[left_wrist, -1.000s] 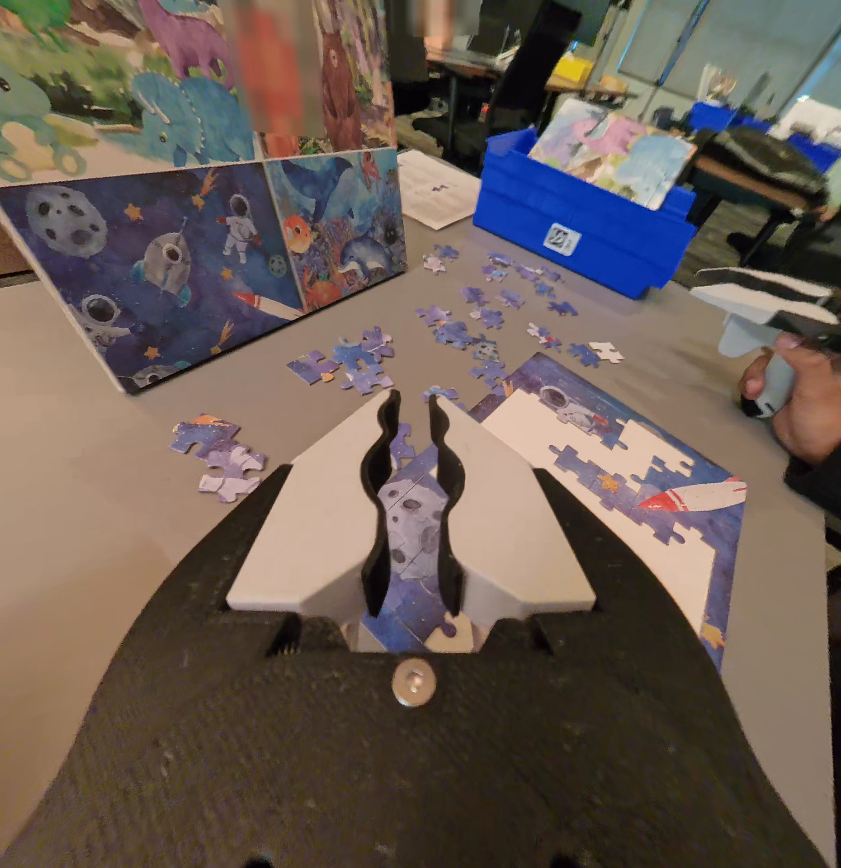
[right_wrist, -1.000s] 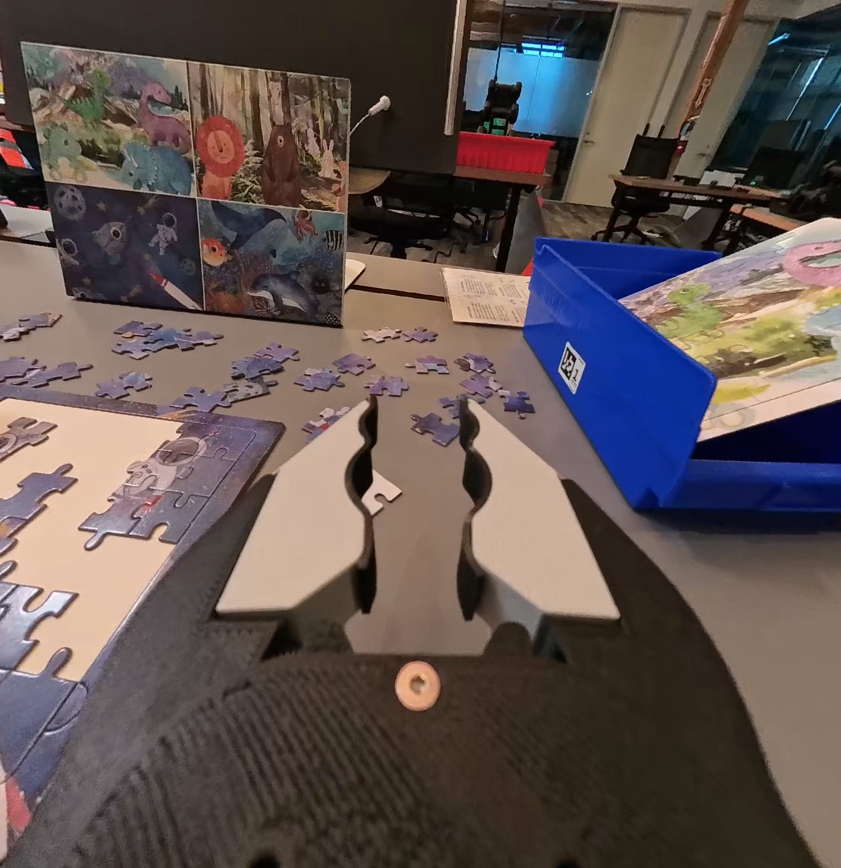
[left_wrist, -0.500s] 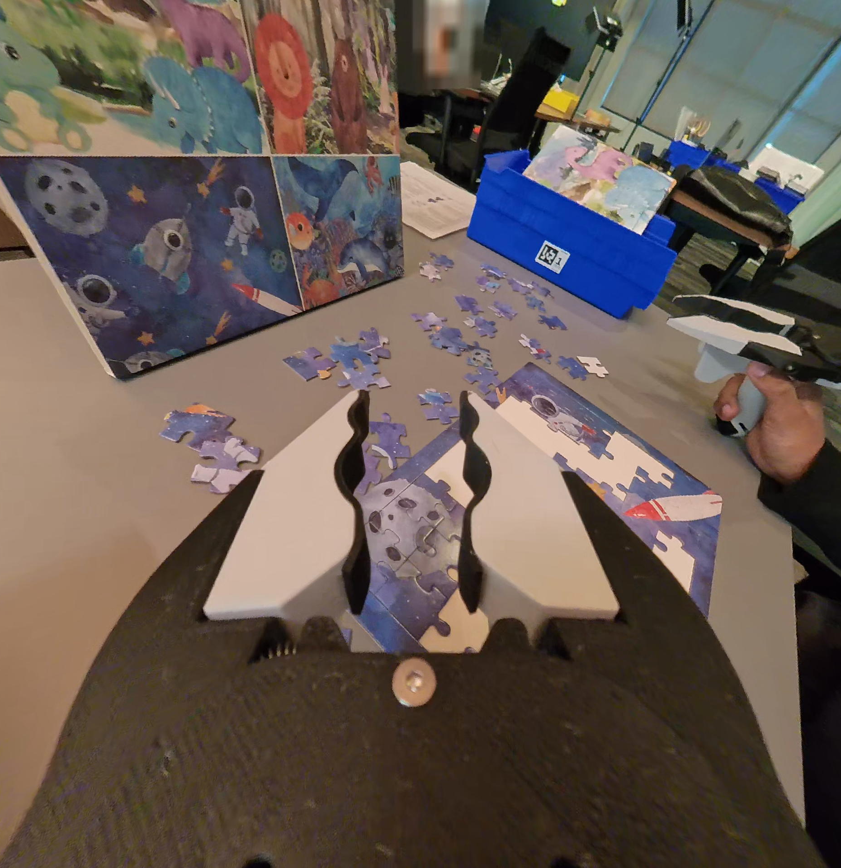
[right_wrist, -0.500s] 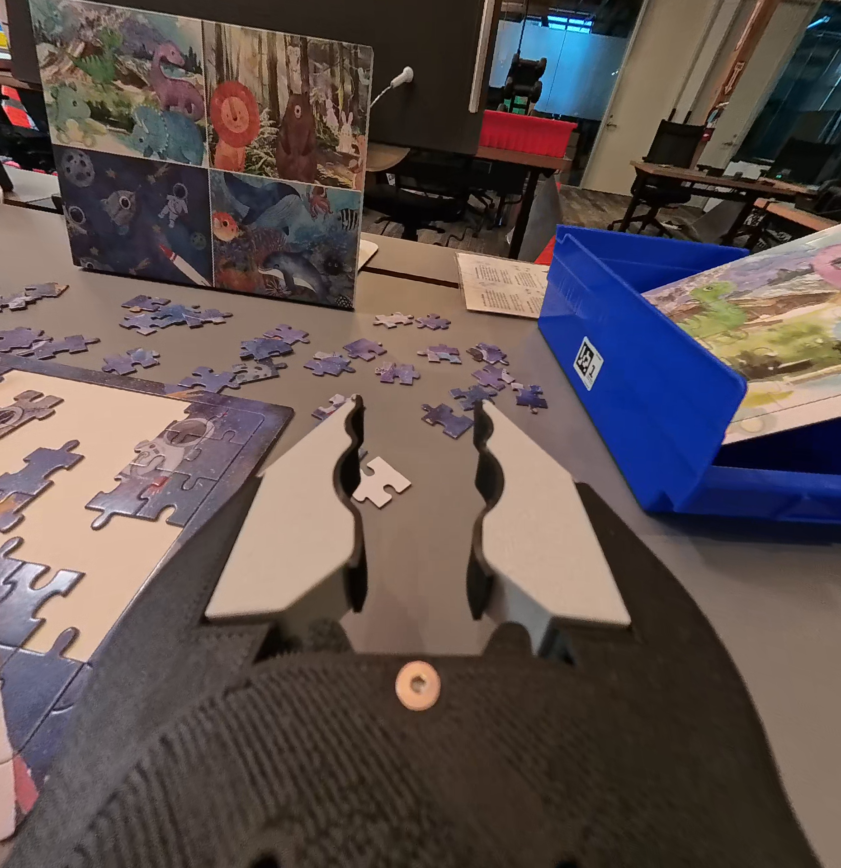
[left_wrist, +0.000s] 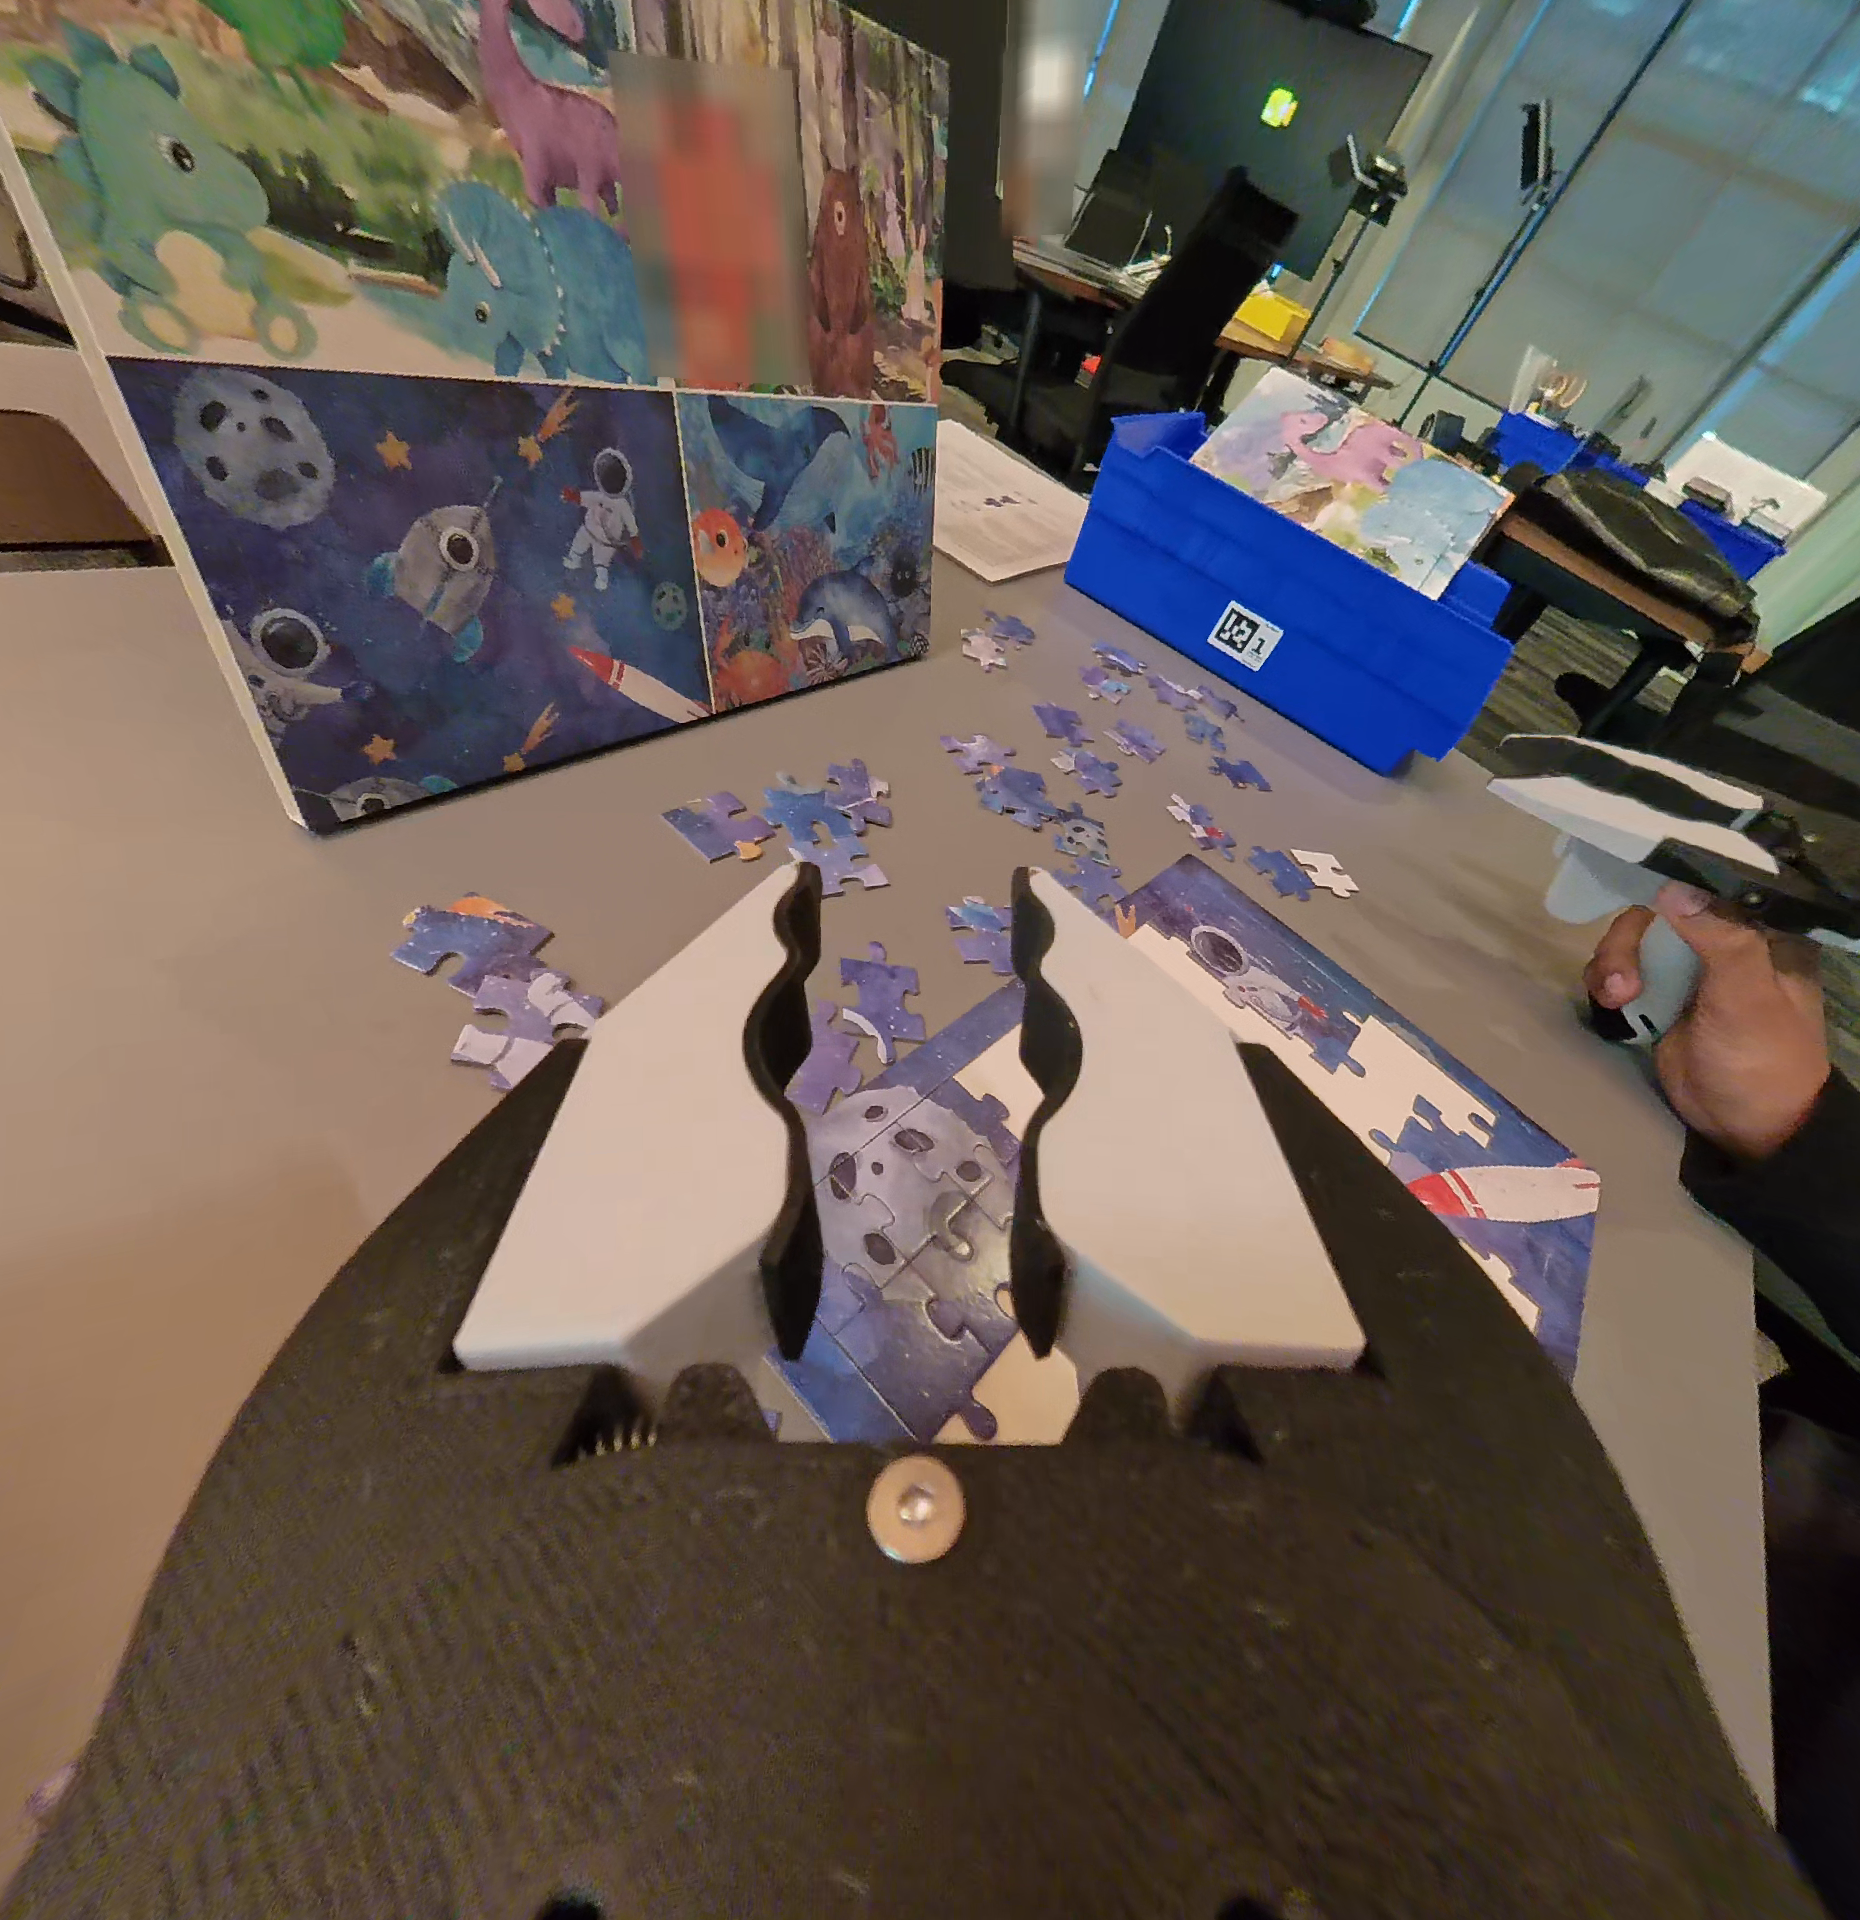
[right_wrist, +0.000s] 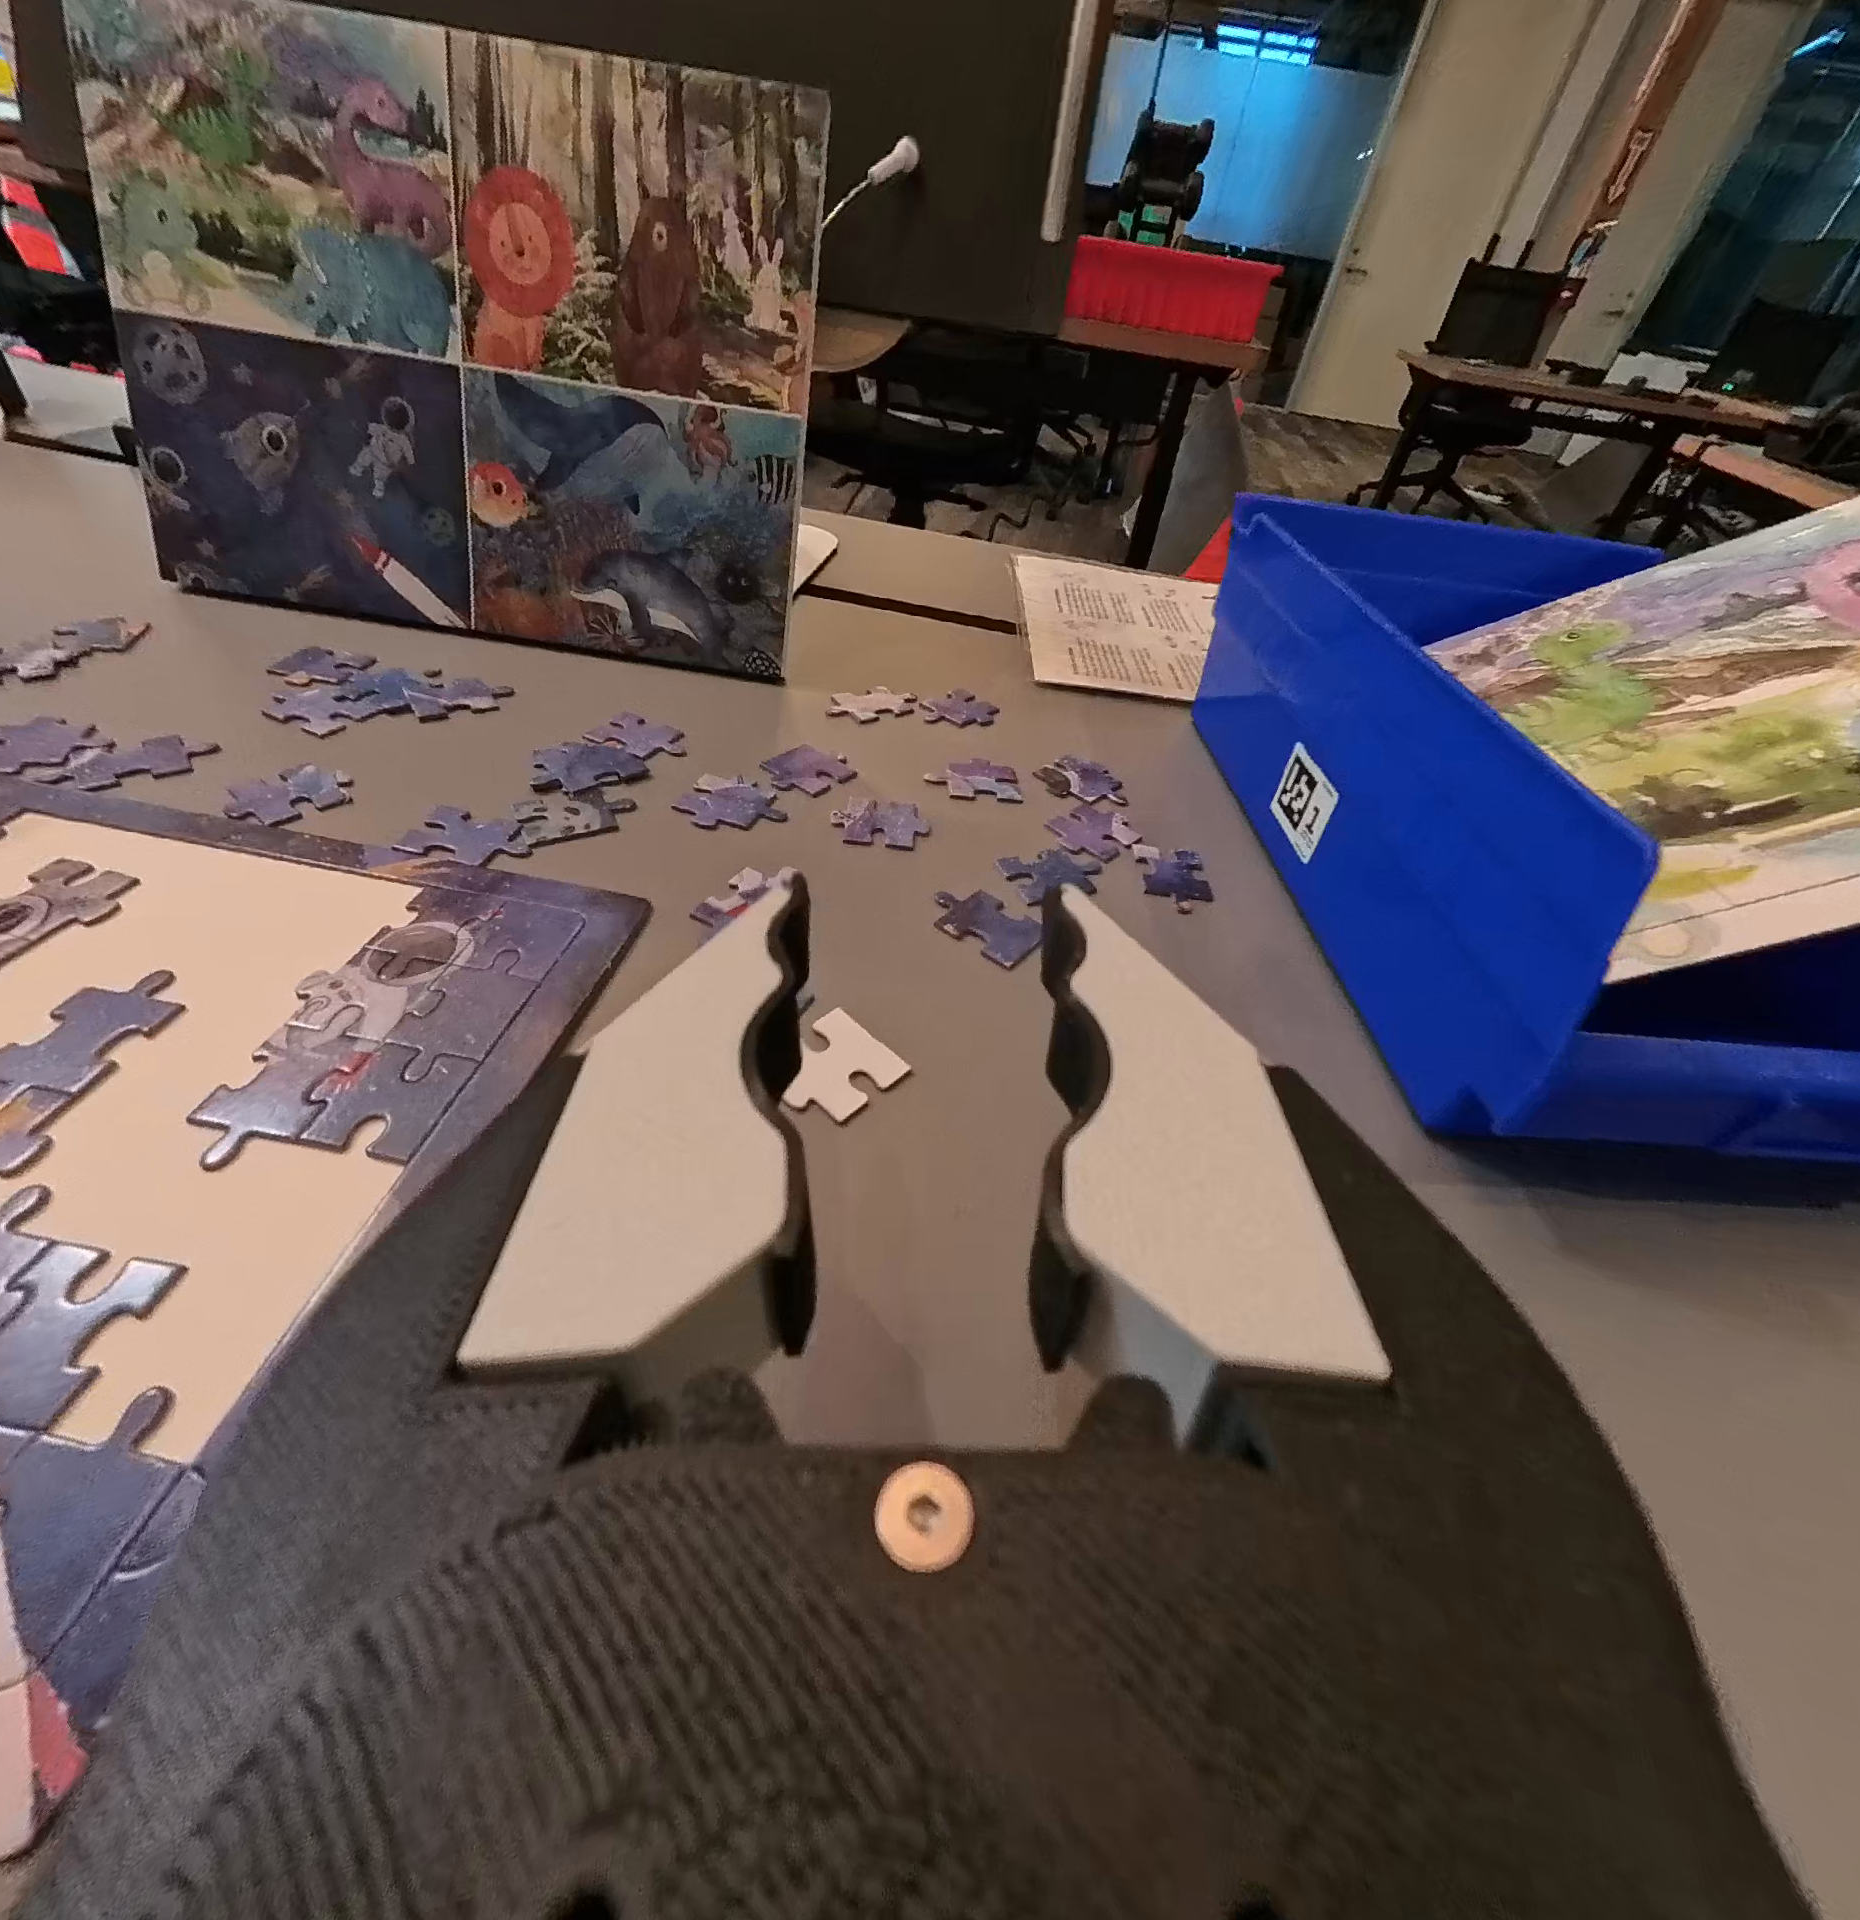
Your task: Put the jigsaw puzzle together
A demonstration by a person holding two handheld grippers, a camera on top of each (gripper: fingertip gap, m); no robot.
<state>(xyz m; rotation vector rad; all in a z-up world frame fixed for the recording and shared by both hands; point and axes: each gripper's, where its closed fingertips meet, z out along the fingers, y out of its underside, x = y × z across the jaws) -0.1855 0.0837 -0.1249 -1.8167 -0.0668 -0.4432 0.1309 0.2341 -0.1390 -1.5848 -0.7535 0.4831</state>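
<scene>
- At far left a picture board (left_wrist: pixel 469 436) stands tilted on the grey table (left_wrist: pixel 178 1039), showing four painted scenes: dinosaurs, forest animals, space and sea life.
- Just in front of it, a small cluster of joined blue puzzle pieces (left_wrist: pixel 490 977) lies on the table, left of the left claw.
- The left claw (left_wrist: pixel 915 894) hovers above the near corner of the puzzle tray (left_wrist: pixel 1425 1049); its two fingers stand apart with nothing between them. Seen through the gap are a loose blue piece (left_wrist: pixel 879 992) on the table and the fitted moon section (left_wrist: pixel 905 1174) of the tray.
- The puzzle tray lies flat, partly filled: an astronaut and a rocket are in place, with pale bare patches between them.
- Beyond the tray, many loose blue pieces (left_wrist: pixel 1071 769) are scattered over the table toward the picture board and the bin.
- A single piece lying white side up (right_wrist: pixel 848 1065) rests on the table just right of the tray. The right claw (right_wrist: pixel 921 904) hangs over it, fingers apart and not pressing on it; the piece lies close beside the left finger's pad (right_wrist: pixel 775 1039).
- In the left wrist view the right claw shows at the far right edge, held by a hand (left_wrist: pixel 1726 1029).
- A printed sheet of paper (right_wrist: pixel 1123 634) lies behind the pieces.
- At far right a blue bin (right_wrist: pixel 1445 862) sits on the table, with another puzzle board (right_wrist: pixel 1715 727) leaning out of it.
</scene>
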